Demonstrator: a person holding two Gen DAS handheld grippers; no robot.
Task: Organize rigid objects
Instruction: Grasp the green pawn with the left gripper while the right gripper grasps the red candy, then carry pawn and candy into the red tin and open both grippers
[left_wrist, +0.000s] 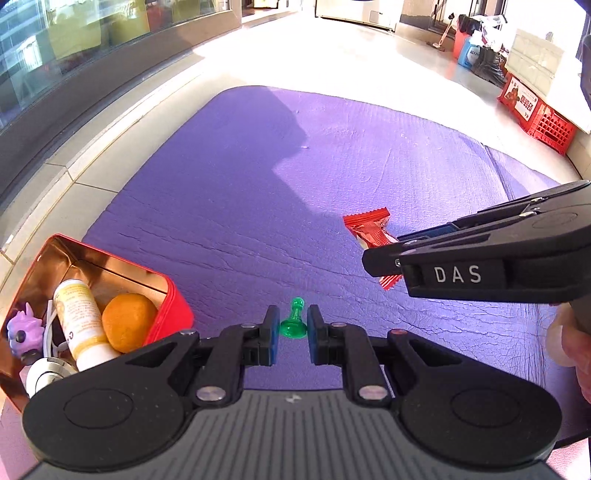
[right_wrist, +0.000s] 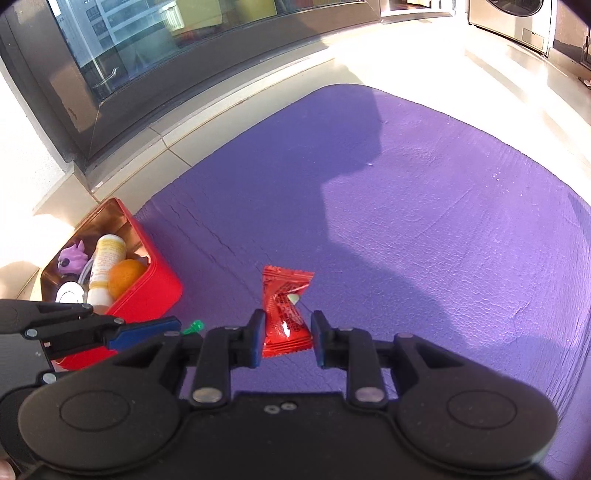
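My left gripper (left_wrist: 292, 330) is shut on the base of a small green pawn (left_wrist: 294, 321), held upright above the purple mat (left_wrist: 258, 184). In the right wrist view, my right gripper (right_wrist: 288, 338) is shut on a red snack packet (right_wrist: 286, 310), whose far end sticks out past the pads. That packet (left_wrist: 369, 229) also shows at the right gripper's (left_wrist: 373, 262) tip in the left wrist view. An open red tin (left_wrist: 173, 306) stands left of the left gripper. It holds an orange (left_wrist: 127, 321), a white bottle (left_wrist: 79, 317) and a purple toy (left_wrist: 22, 330).
The mat lies on a pale tiled floor beside a dark window wall on the left. A red crate (left_wrist: 543, 122), a blue bottle (left_wrist: 469, 53) and bags stand far right. A washing machine (right_wrist: 513, 18) is at the back. A hand (left_wrist: 569, 339) holds the right gripper.
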